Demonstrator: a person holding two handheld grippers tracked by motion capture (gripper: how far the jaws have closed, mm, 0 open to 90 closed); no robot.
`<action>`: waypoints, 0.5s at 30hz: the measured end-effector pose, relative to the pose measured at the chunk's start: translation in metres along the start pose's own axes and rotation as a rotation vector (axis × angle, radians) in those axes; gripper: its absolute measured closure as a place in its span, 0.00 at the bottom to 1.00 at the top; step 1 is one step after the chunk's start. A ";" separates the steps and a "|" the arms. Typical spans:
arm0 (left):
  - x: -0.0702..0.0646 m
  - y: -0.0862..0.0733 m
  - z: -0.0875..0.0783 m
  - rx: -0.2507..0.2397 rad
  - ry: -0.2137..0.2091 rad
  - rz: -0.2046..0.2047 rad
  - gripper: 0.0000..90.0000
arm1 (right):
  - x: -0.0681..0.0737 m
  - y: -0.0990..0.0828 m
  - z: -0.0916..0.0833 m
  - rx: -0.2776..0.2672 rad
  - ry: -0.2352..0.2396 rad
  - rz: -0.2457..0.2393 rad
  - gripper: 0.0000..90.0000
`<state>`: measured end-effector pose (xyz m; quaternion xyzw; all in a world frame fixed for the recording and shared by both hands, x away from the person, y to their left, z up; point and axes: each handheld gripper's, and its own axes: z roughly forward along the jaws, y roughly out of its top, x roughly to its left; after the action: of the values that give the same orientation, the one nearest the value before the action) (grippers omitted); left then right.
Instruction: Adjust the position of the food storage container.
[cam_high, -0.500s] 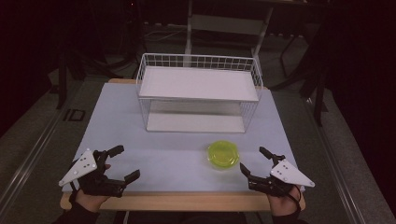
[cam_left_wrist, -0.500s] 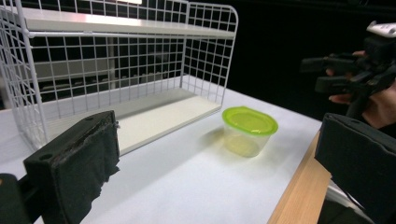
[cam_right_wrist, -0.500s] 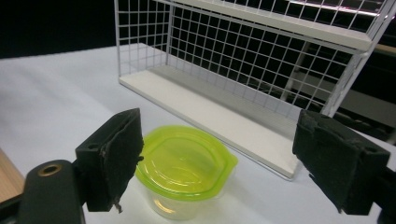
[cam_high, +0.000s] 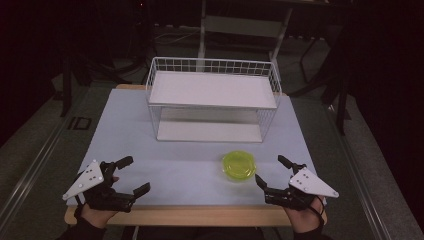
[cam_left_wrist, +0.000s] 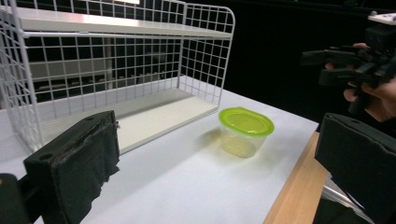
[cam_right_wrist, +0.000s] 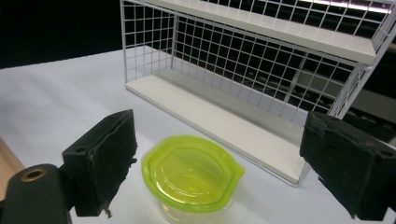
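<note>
1. The small clear plastic tub with a yellow-green lid (cam_high: 239, 165) stands on the pale tabletop (cam_high: 175, 170) — just beside the right gripper (cam_high: 274, 175), untouched.
2. Right gripper's jaws gape wide.
3. The left gripper (cam_high: 132, 175) — equally wide, empty — sits well apart.

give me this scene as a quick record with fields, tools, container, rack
left tool: open, empty, near left table edge
right tool: open, empty, just right of the container
container: clear tub, yellow-green lid on, upright on the table
rack: white wire, two shelves, both bare, behind the container
contact: neither tool touches the container
</note>
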<state>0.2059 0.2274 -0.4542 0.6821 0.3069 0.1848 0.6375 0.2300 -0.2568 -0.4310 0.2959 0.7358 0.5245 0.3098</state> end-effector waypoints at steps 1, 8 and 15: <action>0.000 0.000 0.000 0.000 0.000 0.000 0.00 | 0.000 0.000 0.000 0.000 0.000 0.000 0.12; 0.000 -0.001 0.001 0.002 -0.003 0.003 0.01 | -0.016 0.006 0.006 0.084 -0.063 -0.010 0.31; -0.002 -0.001 0.001 0.001 0.002 0.015 0.01 | -0.042 -0.005 0.018 0.190 -0.086 0.038 0.66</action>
<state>0.2055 0.2253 -0.4547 0.6847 0.3025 0.1899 0.6353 0.2703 -0.2793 -0.4342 0.3602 0.7624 0.4450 0.3016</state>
